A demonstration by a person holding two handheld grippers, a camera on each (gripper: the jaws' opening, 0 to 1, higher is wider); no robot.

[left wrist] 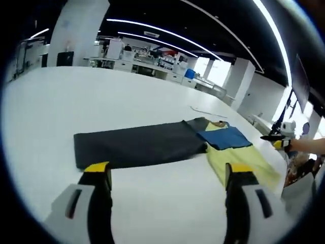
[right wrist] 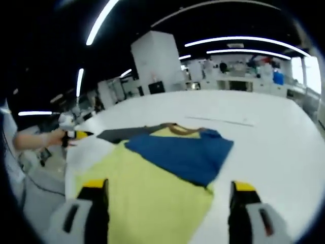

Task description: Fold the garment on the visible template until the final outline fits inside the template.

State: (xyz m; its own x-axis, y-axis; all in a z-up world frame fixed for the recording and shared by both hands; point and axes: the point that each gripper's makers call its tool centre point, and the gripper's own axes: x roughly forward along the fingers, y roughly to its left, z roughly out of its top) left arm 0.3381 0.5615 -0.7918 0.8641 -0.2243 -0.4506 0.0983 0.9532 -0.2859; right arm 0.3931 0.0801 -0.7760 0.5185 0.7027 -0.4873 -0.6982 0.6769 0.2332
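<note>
A dark grey rectangular template point(left wrist: 137, 145) lies flat on the white table point(left wrist: 101, 96). Touching its end, a yellow garment point(right wrist: 152, 195) with blue sleeve point(right wrist: 185, 155) folded across it lies near the table's edge.

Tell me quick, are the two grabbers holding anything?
Left gripper: open, holding nothing, above the white table.
Right gripper: open, holding nothing, over the yellow and blue garment.

long white ceiling strip lights point(left wrist: 152, 30) light the hall brightly from above, bowed into arcs by the fisheye lens. the broad white table top point(left wrist: 101, 101) glares and looks washed out. a bright window point(left wrist: 218, 71) blooms. both views are soft, blurrier toward the edges.
</note>
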